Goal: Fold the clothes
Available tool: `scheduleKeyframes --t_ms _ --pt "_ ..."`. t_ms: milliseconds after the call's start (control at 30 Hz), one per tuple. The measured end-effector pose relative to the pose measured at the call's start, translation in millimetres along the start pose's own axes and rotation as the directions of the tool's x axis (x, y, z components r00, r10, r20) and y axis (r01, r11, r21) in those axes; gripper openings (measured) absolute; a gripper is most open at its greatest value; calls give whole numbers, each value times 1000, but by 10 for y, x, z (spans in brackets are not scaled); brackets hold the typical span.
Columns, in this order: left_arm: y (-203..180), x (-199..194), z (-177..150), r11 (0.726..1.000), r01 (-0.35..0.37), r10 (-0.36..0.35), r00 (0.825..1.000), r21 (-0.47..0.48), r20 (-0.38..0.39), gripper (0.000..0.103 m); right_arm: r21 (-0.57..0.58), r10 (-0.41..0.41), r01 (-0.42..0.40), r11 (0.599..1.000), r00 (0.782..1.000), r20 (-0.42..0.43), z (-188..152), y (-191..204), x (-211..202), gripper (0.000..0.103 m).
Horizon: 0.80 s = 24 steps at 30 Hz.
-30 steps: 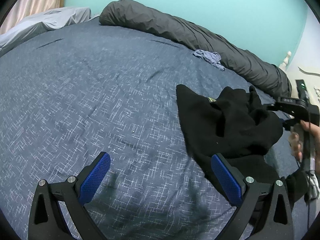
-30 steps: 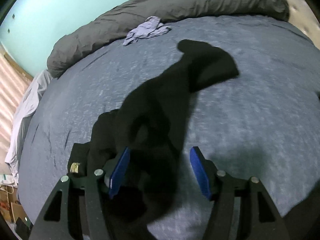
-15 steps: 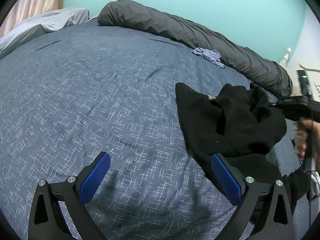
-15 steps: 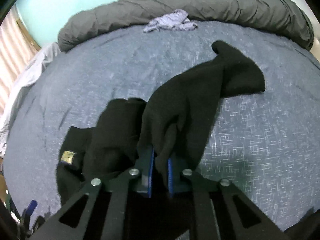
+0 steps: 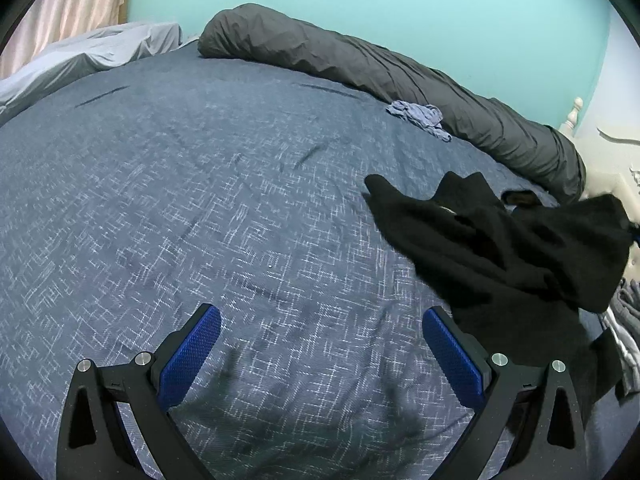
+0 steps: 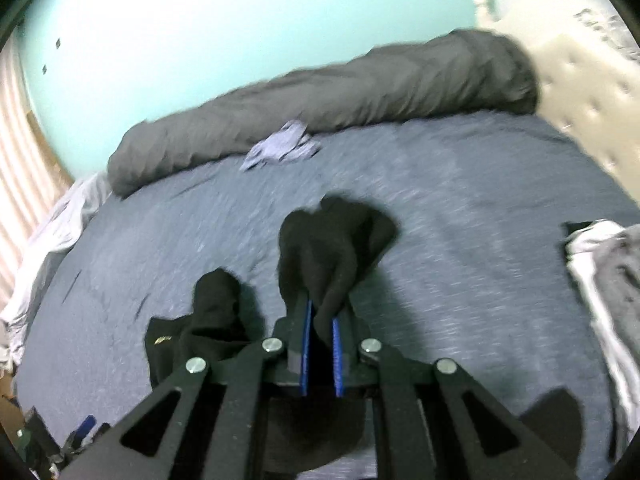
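A black garment (image 5: 500, 252) lies crumpled on the blue patterned bedspread (image 5: 240, 208), at the right of the left wrist view. One part of it is pulled up and to the right. My right gripper (image 6: 320, 320) is shut on a fold of the black garment (image 6: 332, 248) and holds it above the bed; the rest trails down to the left (image 6: 212, 316). My left gripper (image 5: 320, 344) is open and empty, low over the bedspread, with its right finger beside the garment's near edge.
A rolled dark grey duvet (image 5: 400, 76) runs along the far side against the teal wall. A small bluish cloth (image 5: 420, 114) lies in front of it. Light grey bedding (image 5: 80, 56) sits far left. Grey and white clothes (image 6: 608, 272) lie at the right edge.
My right gripper closed on the black garment and lifted it up and to the right, stretching it. My left gripper has stayed open and nearly still.
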<state>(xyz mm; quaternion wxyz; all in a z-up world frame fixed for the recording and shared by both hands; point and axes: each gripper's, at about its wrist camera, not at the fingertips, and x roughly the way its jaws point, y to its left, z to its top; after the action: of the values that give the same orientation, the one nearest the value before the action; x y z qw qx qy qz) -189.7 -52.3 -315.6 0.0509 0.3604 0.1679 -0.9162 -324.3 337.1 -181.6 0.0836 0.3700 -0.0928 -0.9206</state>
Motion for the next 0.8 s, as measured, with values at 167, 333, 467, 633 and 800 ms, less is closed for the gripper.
scheduleKeyframes --t_ms 167,333,467,633,800 --pt "-20 11 -3 1000 -3 3 1000 10 2 103 53 -178 188 981 972 -151 -245 -426 265 9" --pt "-6 47 3 1000 -7 7 1000 -3 -10 103 148 -256 276 950 957 -140 -529 -676 327 27" --pt "-51 41 3 1000 8 -7 1000 10 -7 103 181 -271 266 947 963 2 -620 -607 47 44" --pt "-152 23 -26 999 22 -22 1000 38 -4 103 201 -171 152 968 982 83 -898 -348 -159 53" --pt "-201 23 -54 999 10 -9 1000 44 -10 103 198 -44 21 980 993 113 -1204 9 -208 54"
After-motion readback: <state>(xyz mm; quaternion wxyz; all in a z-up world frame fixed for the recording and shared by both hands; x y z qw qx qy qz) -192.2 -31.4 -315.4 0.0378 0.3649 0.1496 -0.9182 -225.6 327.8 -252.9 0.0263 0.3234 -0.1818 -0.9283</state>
